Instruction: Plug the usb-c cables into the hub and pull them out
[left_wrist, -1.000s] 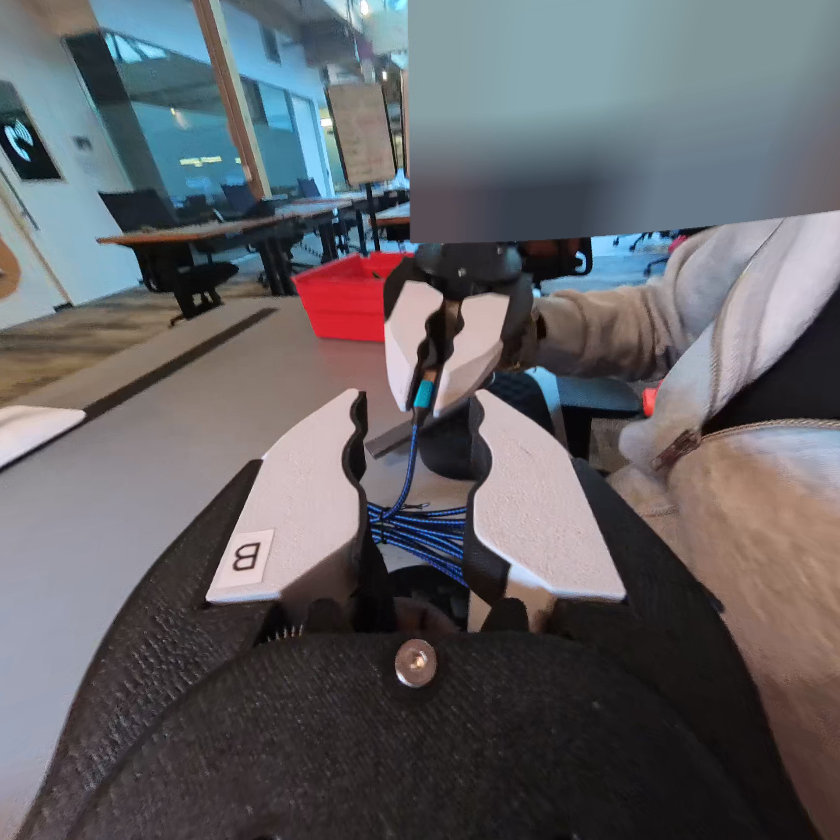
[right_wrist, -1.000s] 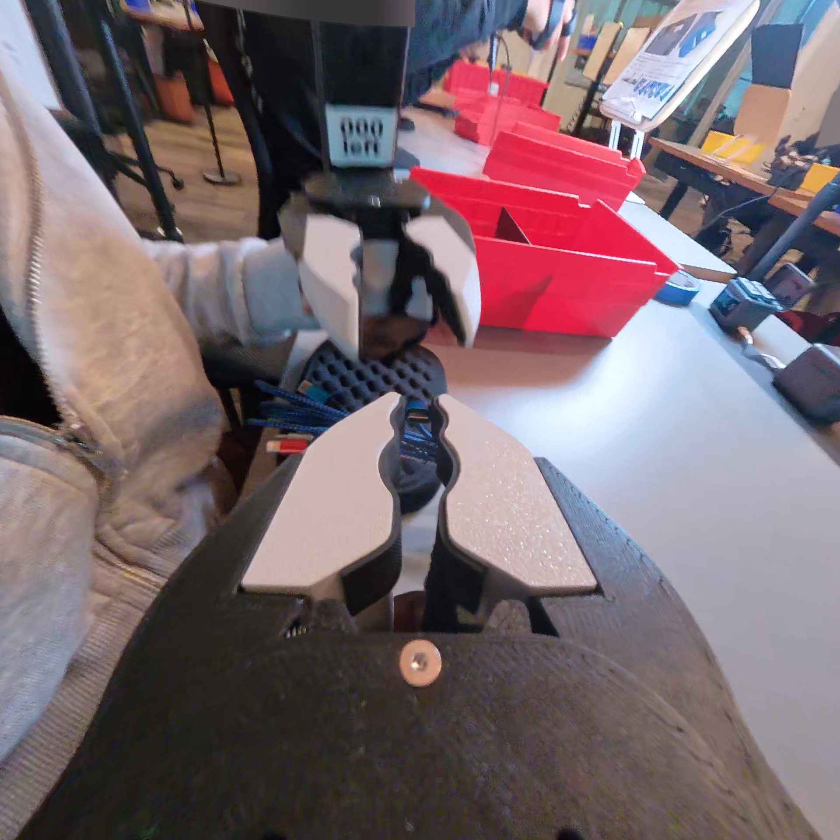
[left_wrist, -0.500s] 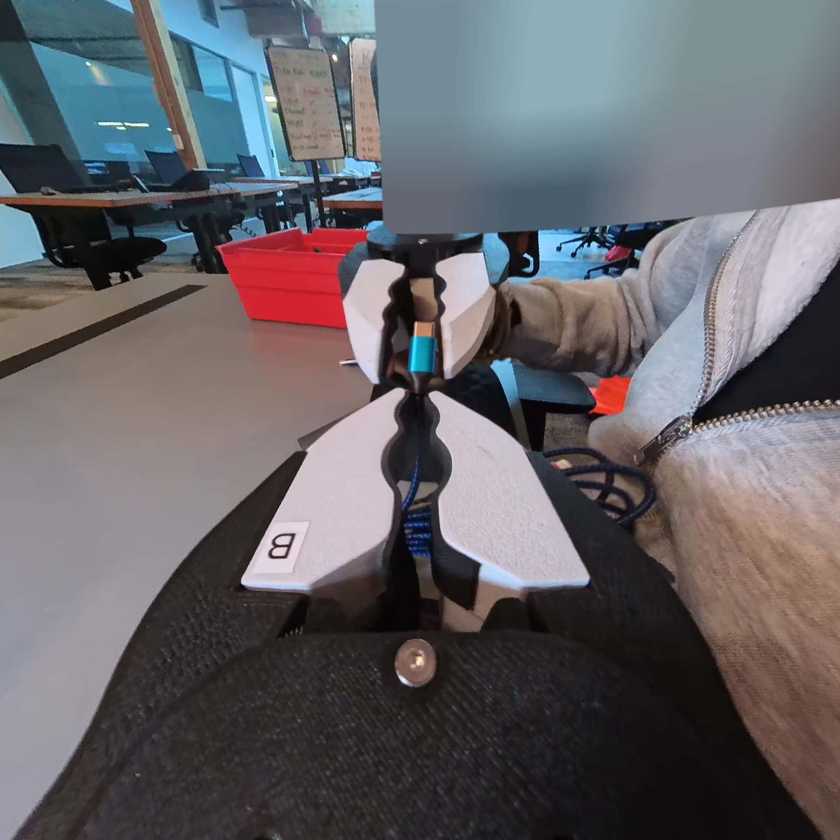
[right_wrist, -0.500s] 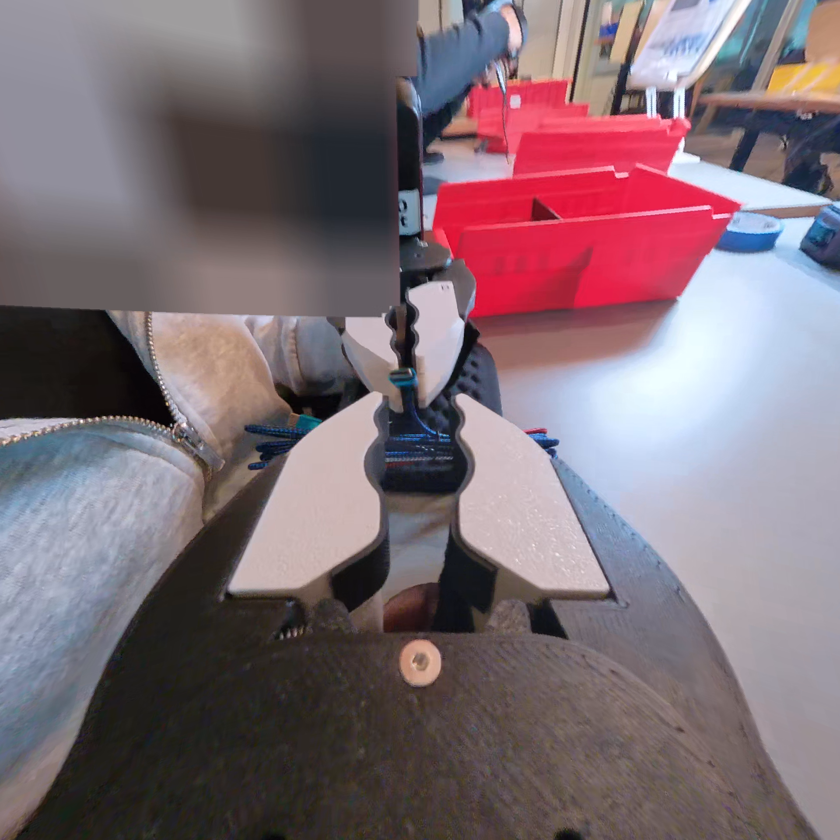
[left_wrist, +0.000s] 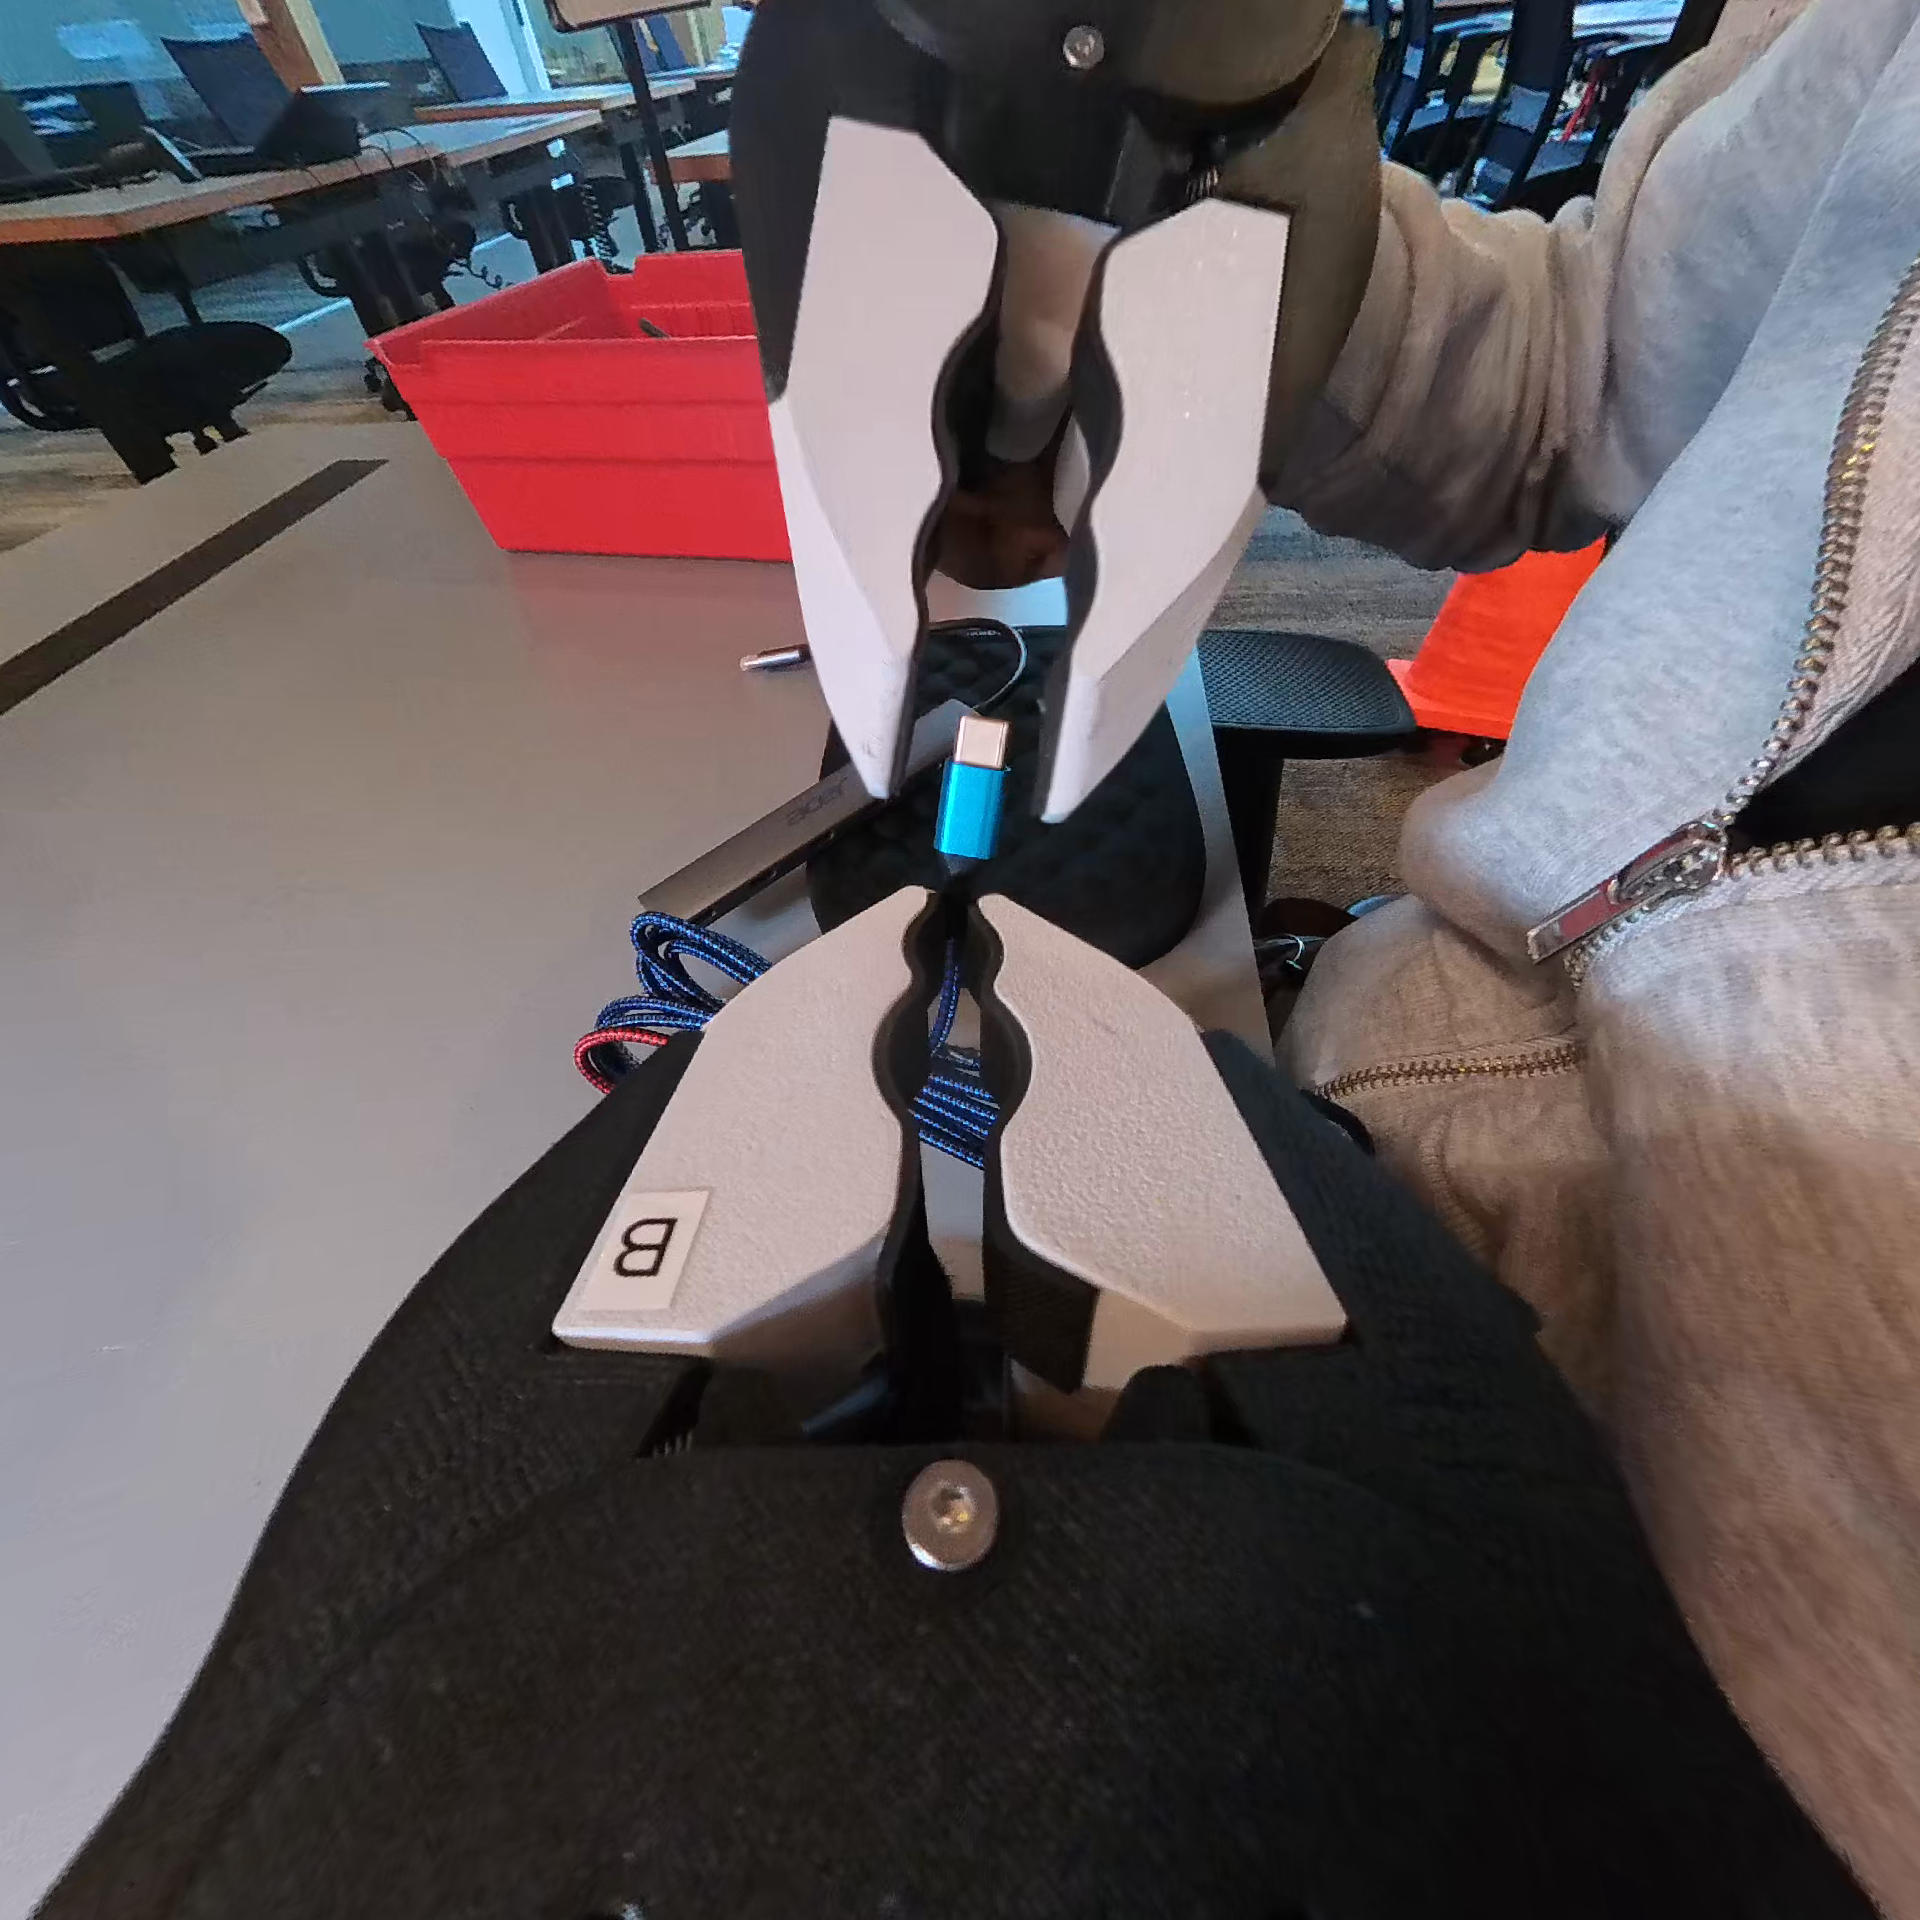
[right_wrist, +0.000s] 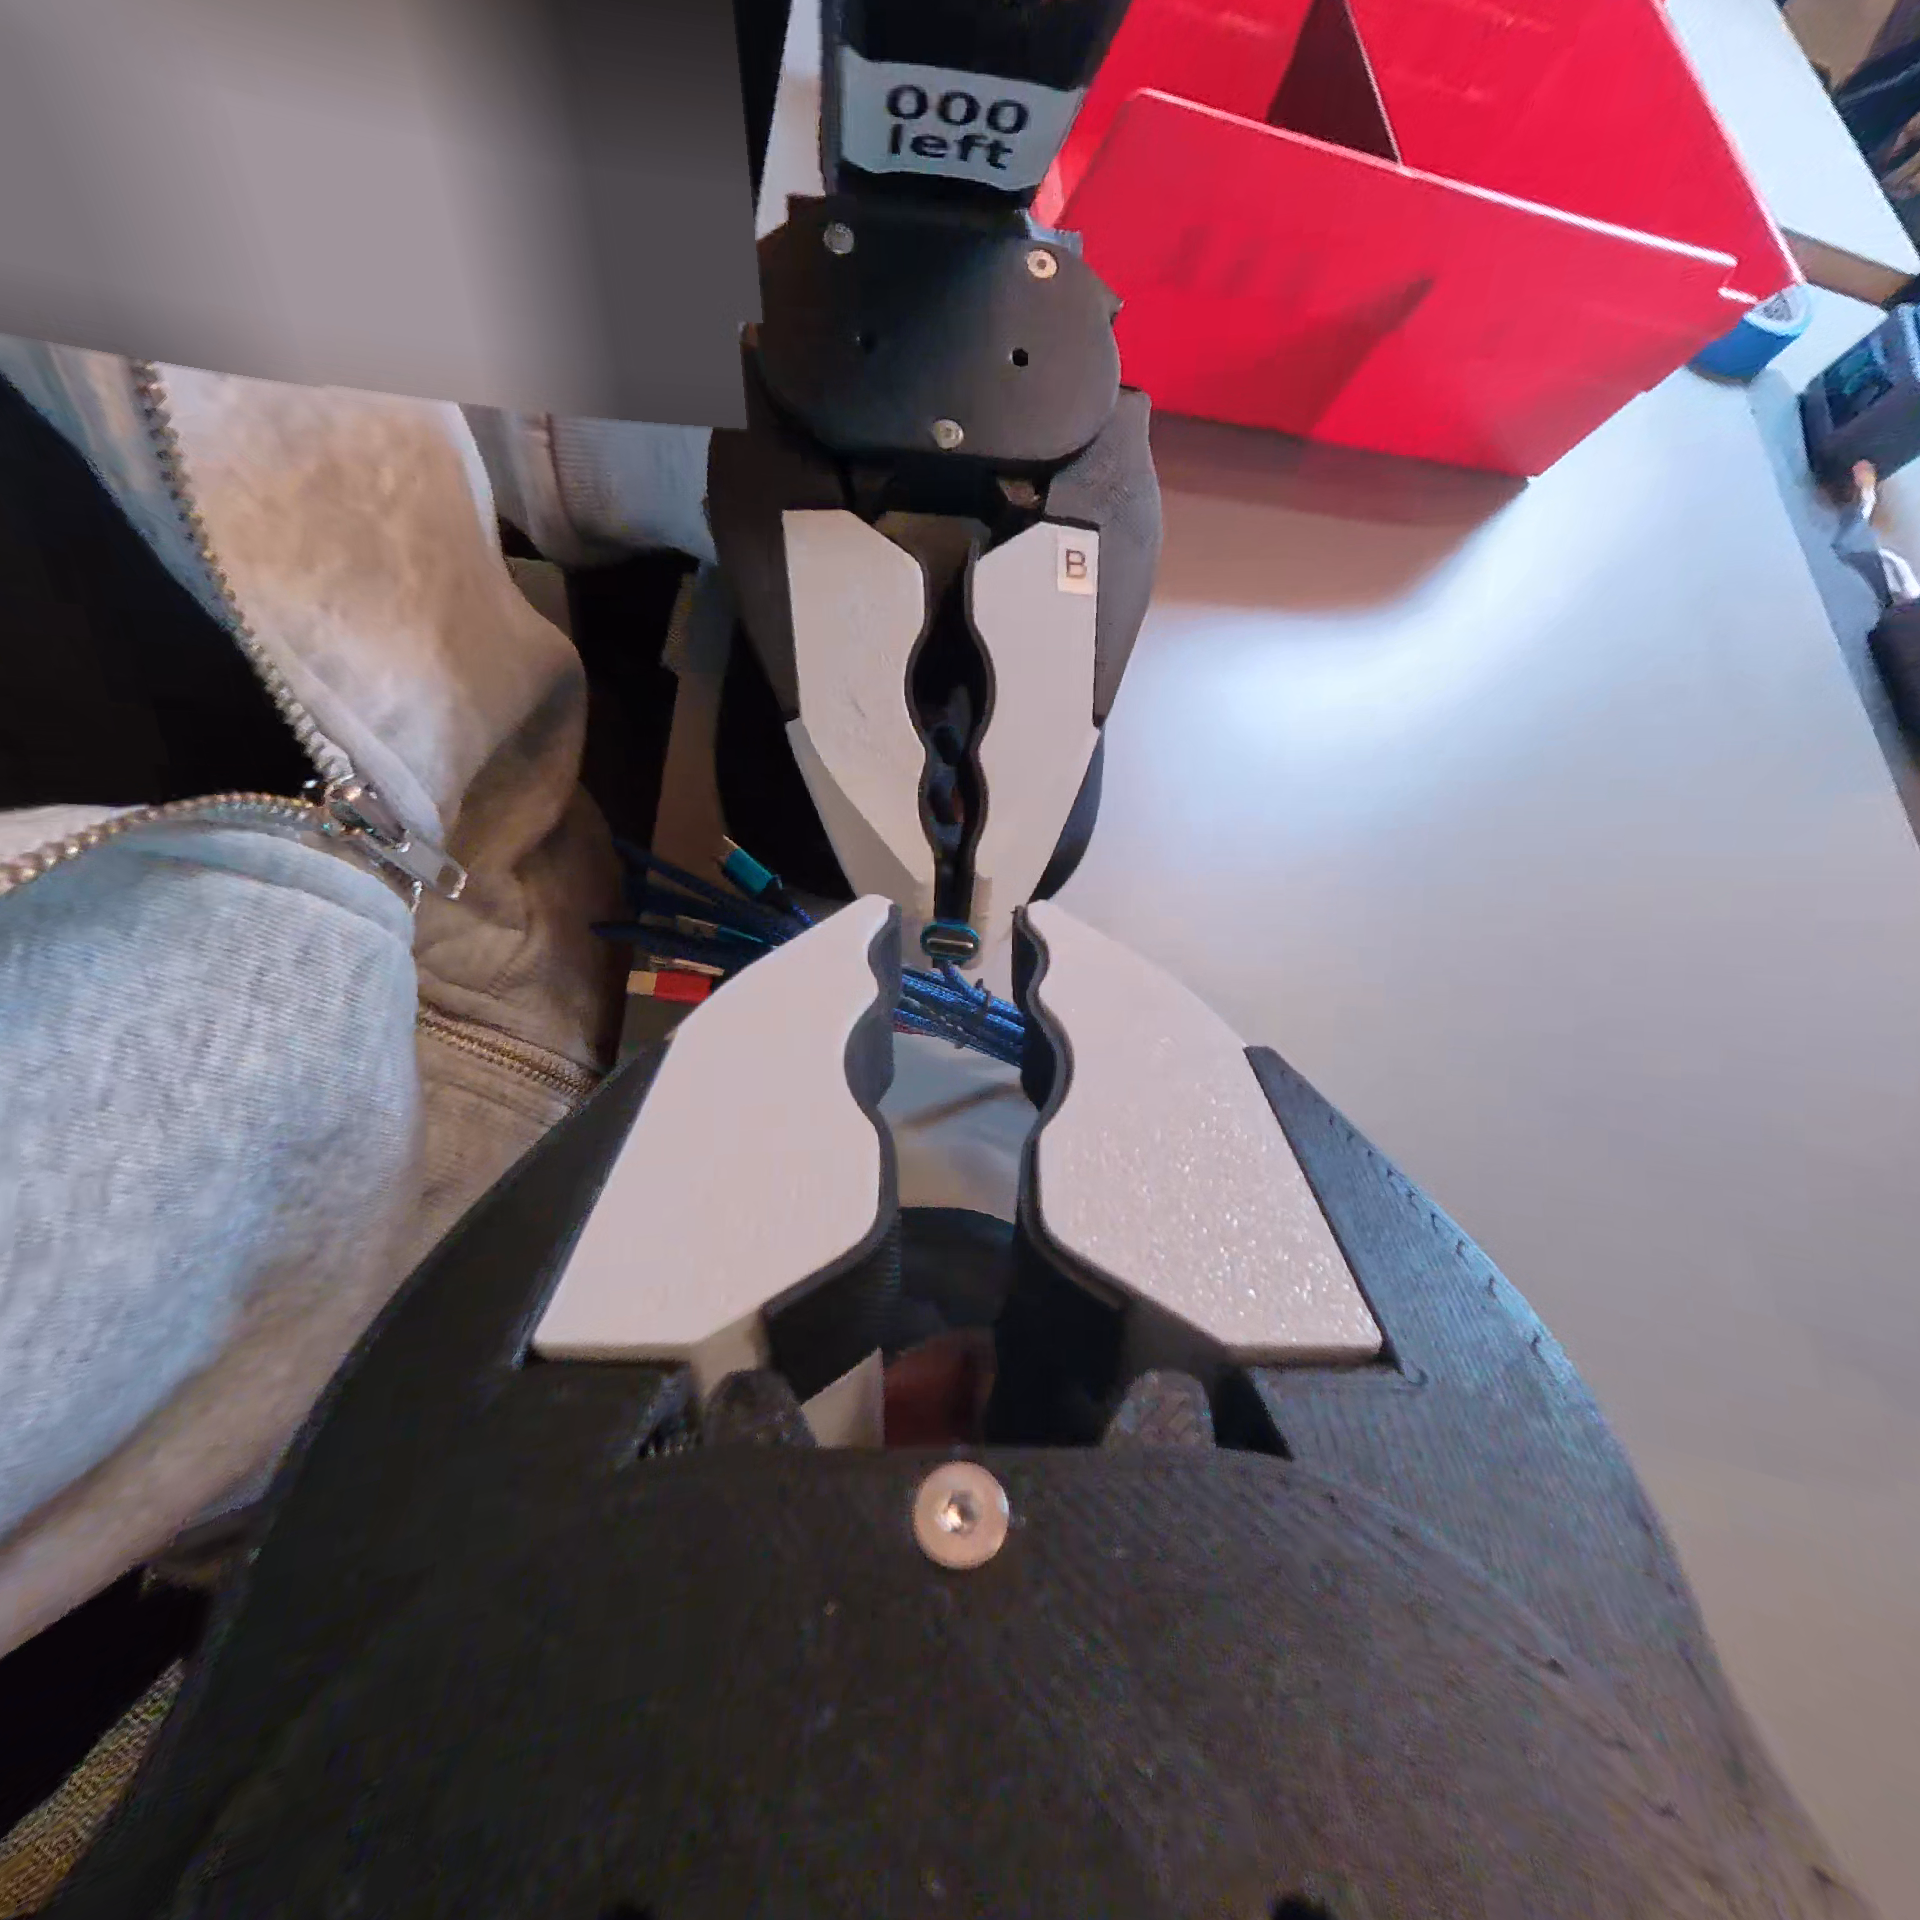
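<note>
My left gripper (left_wrist: 951, 904) is shut on a blue braided USB-C cable just behind its blue plug (left_wrist: 971, 800), which sticks out forward past the fingertips. My right gripper (left_wrist: 966, 784) faces it from above, open, with its tips either side of the plug and gaps on both sides. In the right wrist view my right gripper (right_wrist: 954, 920) is open, and the plug (right_wrist: 951, 940) shows end-on between its tips, held by the left gripper (right_wrist: 948, 888). The slim grey hub (left_wrist: 790, 831) lies on the table beside a black mat (left_wrist: 1091, 862), with no cable visibly plugged in.
A bundle of blue and red braided cables (left_wrist: 665, 977) lies near the table's edge, with loose plugs (right_wrist: 748, 868) beside my grey sleeve. A red bin (left_wrist: 603, 416) stands behind, also in the right wrist view (right_wrist: 1403, 260). A blue tape roll (right_wrist: 1756, 332) sits far right. The tips of both grippers are at nearly the same place.
The right gripper held the plug a second ago. The left gripper then closed on the cable behind it. The right gripper has now opened and let go.
</note>
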